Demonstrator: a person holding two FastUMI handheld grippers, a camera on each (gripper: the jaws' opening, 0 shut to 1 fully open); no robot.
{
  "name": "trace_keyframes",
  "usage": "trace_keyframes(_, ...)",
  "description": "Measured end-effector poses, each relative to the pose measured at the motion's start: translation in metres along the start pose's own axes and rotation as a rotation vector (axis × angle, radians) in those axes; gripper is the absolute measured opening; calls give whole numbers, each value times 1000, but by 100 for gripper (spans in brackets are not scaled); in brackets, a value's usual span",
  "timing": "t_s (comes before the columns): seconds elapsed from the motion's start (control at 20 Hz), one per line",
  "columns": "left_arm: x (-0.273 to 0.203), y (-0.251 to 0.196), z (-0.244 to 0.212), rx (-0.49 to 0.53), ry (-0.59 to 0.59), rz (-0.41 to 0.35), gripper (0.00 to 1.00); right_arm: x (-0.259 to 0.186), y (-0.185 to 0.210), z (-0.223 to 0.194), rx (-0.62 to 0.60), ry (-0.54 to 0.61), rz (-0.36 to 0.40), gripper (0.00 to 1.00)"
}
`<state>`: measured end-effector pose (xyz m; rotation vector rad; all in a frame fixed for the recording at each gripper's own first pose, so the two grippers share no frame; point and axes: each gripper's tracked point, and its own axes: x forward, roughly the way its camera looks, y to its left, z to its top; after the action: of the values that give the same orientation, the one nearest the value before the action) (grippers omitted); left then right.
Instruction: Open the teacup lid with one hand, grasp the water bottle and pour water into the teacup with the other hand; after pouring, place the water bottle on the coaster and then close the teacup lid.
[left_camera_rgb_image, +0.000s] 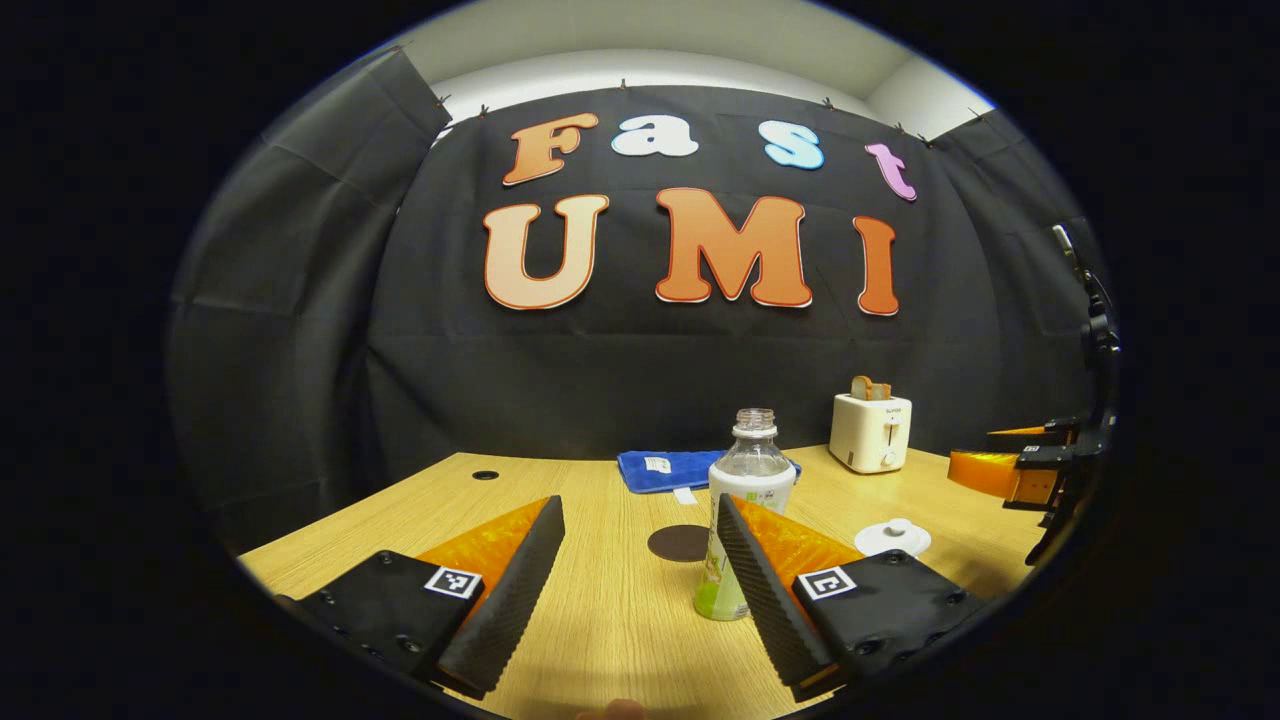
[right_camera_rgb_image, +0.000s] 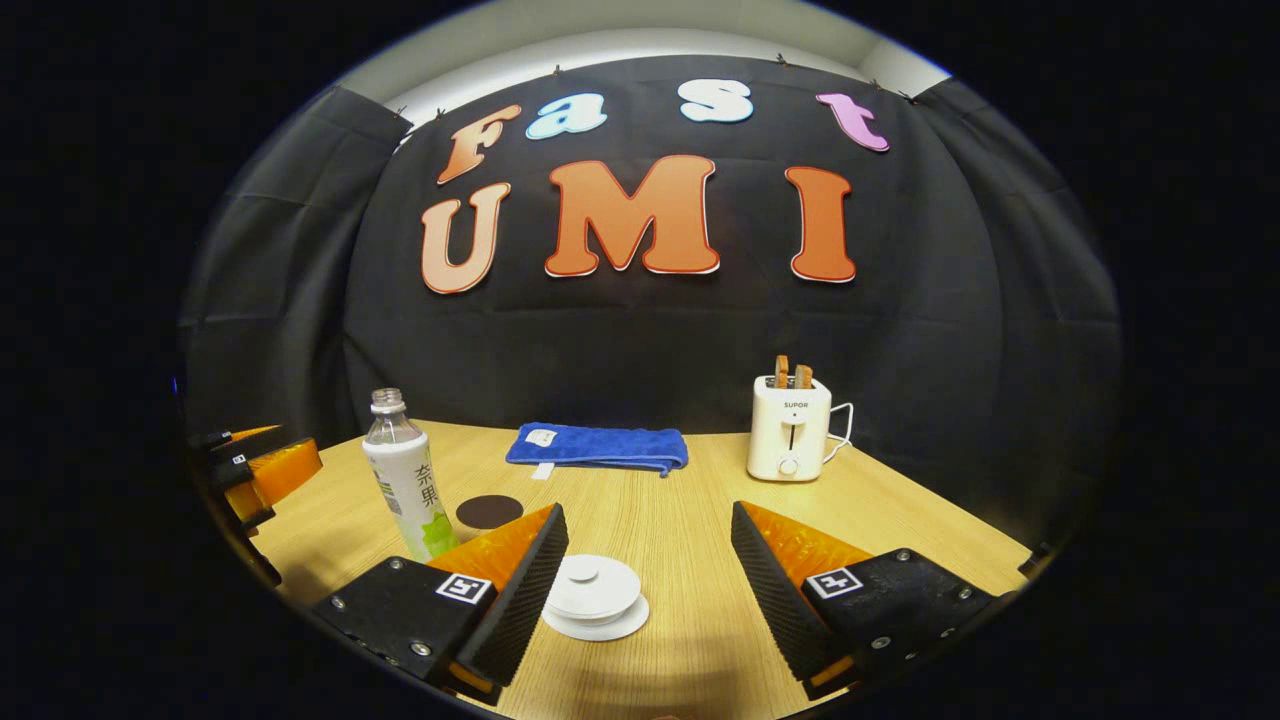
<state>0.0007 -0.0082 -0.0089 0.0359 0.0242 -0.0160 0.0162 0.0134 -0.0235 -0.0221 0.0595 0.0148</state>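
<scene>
Left tongs (left_camera_rgb_image: 640, 545) wide open near water bottle (left_camera_rgb_image: 745, 500), right tongs (right_camera_rgb_image: 650, 555) wide open above lidded teacup (right_camera_rgb_image: 595, 595), both empty

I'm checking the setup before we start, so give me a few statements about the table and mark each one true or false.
1. The bottle stands upright with no cap. True.
2. The lid is off the teacup. False: it sits on the teacup.
3. The bottle is on the coaster. False: the coaster is bare, beside the bottle.
4. The left gripper and the right gripper are both open. True.
5. The toaster is empty. False: bread sticks out of it.
</scene>
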Motion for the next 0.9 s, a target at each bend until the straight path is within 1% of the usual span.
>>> trace_keyframes(0.35,1,-1,-2,9,8,-1,99,27,35,-34,-65,80,52,98)
trace_keyframes(0.5,3,1,-5,9,13,2,99,37,41,-48,-80,120,61,96)
trace_keyframes(0.6,3,3,-6,7,17,5,99,38,44,-52,-78,135,68,90)
trace_keyframes(0.7,3,5,-8,9,20,10,99,40,45,-55,-75,147,78,81)
trace_keyframes(0.75,4,6,-9,11,23,13,99,40,44,-56,-75,149,75,75)
trace_keyframes(0.8,4,6,-10,11,25,14,99,41,43,-56,-74,150,73,71)
trace_keyframes(0.85,4,6,-9,10,24,13,99,41,44,-56,-74,150,74,61)
trace_keyframes(0.9,4,6,-9,9,23,14,99,40,44,-57,-76,152,77,57)
